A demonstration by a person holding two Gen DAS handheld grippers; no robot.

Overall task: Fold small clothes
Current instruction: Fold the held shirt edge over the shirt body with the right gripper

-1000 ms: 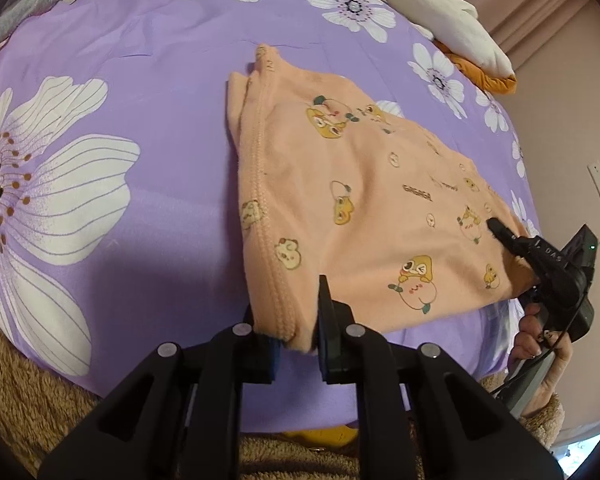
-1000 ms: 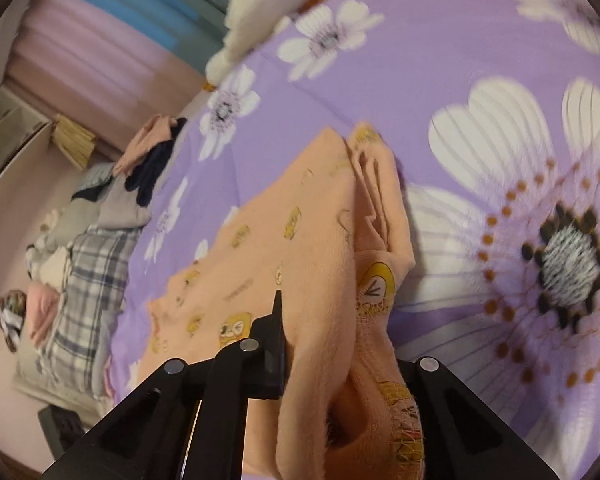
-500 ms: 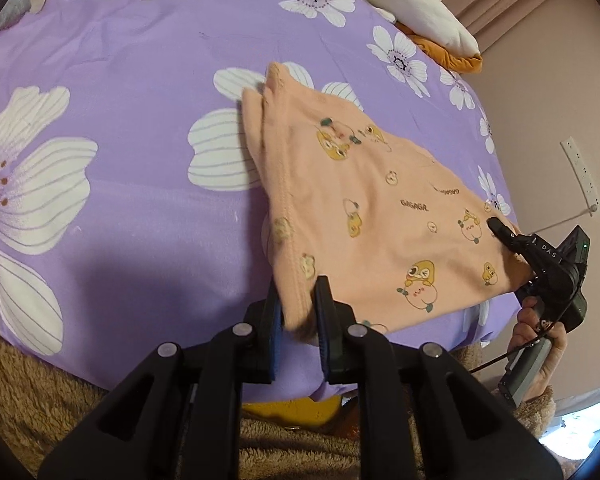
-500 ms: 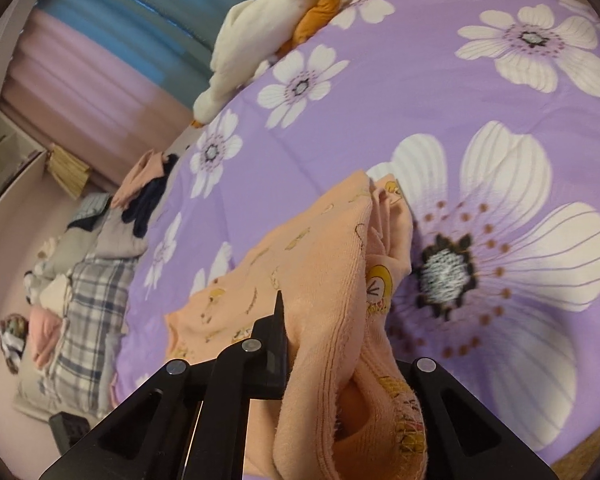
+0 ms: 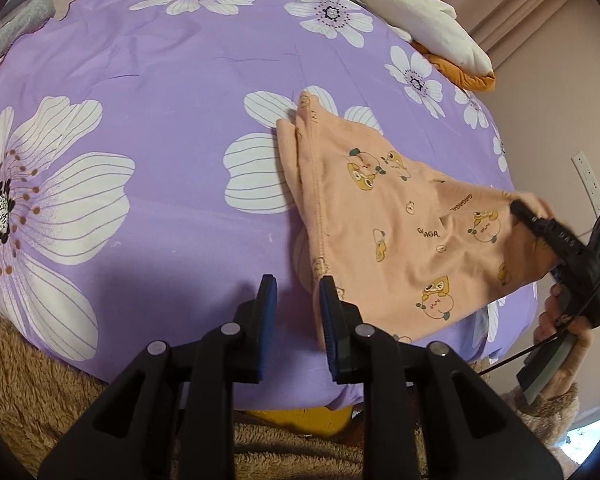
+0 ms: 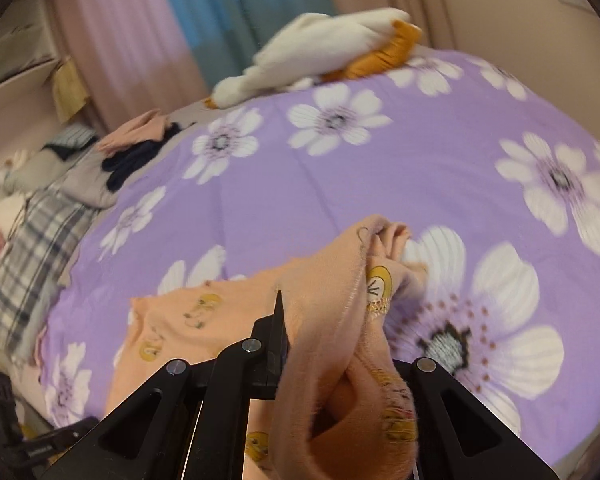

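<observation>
**Peach garment half released on the flowered bed**

While the left gripper (image 5: 294, 300) has its blue-padded jaws opening with only purple sheet showing in the gap between them, the peach garment (image 5: 400, 236) lies just beside its right finger, the hemmed edge touching the outside of that pad. It is a small, soft, fleecy piece in pale orange-peach, printed with little yellow cartoon animals and round peach-faced figures. A stitched seam runs along its left edge, and two layers show at the far corner, one edge set slightly behind the other. It rests on the purple bedspread (image 5: 160, 92) with large white flowers, toward the right side of the bed.

Printed on the fabric, small dark lettering reads "GAGAGA" in two places, partly creased.

Farther right, the right gripper (image 5: 518, 208) is clamped on the garment's right corner and holds it raised off the sheet; a hand (image 5: 556, 312) grips its handle. From the right wrist view the cloth bunches thickly over the closed jaws, hiding one finger.
</observation>
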